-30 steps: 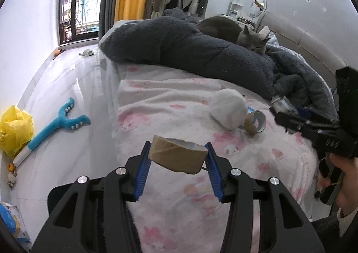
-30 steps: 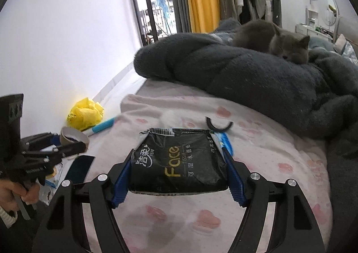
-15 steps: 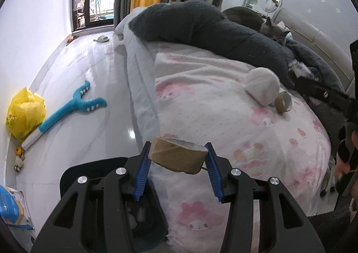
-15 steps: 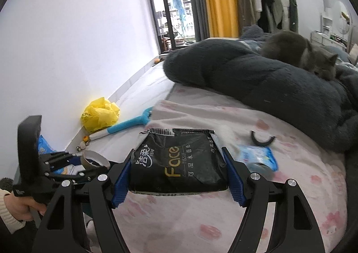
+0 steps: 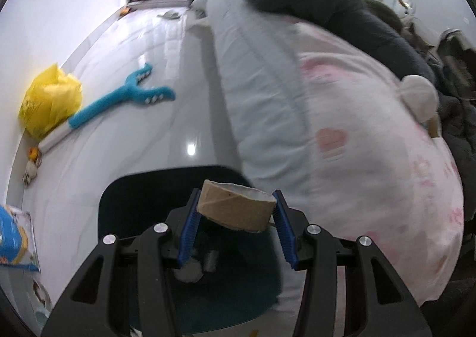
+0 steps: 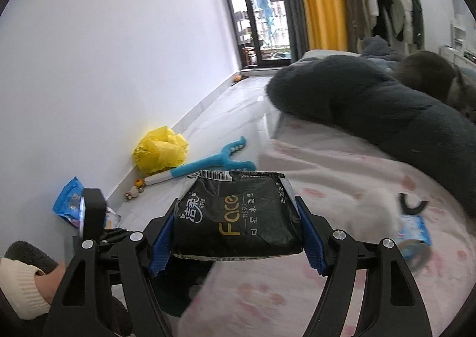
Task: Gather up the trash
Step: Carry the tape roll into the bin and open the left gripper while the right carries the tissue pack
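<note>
Cardboard tube [image 5: 236, 206], torn white rim, clamped above dark bin [image 5: 142, 188].

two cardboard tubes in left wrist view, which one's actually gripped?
The cardboard tube clamped between the left gripper pads, over the dark bin. The other tube lies on the bed beside the white ball, mostly hidden.
</note>
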Motion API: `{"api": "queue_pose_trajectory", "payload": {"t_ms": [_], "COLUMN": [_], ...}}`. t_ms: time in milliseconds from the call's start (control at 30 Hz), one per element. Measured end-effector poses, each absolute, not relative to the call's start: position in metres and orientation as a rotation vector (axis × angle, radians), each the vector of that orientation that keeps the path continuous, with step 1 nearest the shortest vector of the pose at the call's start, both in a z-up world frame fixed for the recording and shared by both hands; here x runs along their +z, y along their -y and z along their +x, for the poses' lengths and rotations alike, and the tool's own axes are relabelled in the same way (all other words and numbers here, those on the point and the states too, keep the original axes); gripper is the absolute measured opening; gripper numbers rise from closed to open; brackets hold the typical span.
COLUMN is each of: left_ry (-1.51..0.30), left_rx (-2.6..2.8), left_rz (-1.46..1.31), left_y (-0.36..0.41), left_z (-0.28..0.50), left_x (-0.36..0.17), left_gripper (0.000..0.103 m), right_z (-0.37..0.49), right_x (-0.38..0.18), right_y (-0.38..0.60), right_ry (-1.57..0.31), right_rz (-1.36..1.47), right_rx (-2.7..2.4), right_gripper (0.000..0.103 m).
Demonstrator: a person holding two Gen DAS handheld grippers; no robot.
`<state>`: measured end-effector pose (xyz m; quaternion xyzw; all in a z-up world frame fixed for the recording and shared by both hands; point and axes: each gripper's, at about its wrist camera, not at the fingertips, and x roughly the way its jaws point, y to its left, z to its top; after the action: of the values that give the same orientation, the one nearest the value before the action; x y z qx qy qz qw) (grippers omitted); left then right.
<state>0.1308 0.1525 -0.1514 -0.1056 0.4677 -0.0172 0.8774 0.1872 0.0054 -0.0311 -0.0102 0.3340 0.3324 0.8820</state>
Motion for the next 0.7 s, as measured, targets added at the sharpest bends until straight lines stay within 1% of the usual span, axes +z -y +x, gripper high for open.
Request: {"api": "queue_pose_trajectory", "payload": {"t_ms": [433,700], "left_ry": [-1.121,-1.204], "left_rx": [-0.002,-0.018], "left_rz": [-0.243,-0.257], "left_y": [-0.188,-0.203], "left_z": [0.119,0.106], "left_x": [-0.193,-0.217], "left_gripper": [0.05,0.05], "right_z": [0.18,0.176], "right_x": [-0.052,-0.065], "right_y": [-0.091,-0.116], "right_ry": [-0.753,-0.793], "right_rz": [-0.093,-0.126], "right_rx": [0.811,0.837], "right_gripper": [0.074,0.074]}}
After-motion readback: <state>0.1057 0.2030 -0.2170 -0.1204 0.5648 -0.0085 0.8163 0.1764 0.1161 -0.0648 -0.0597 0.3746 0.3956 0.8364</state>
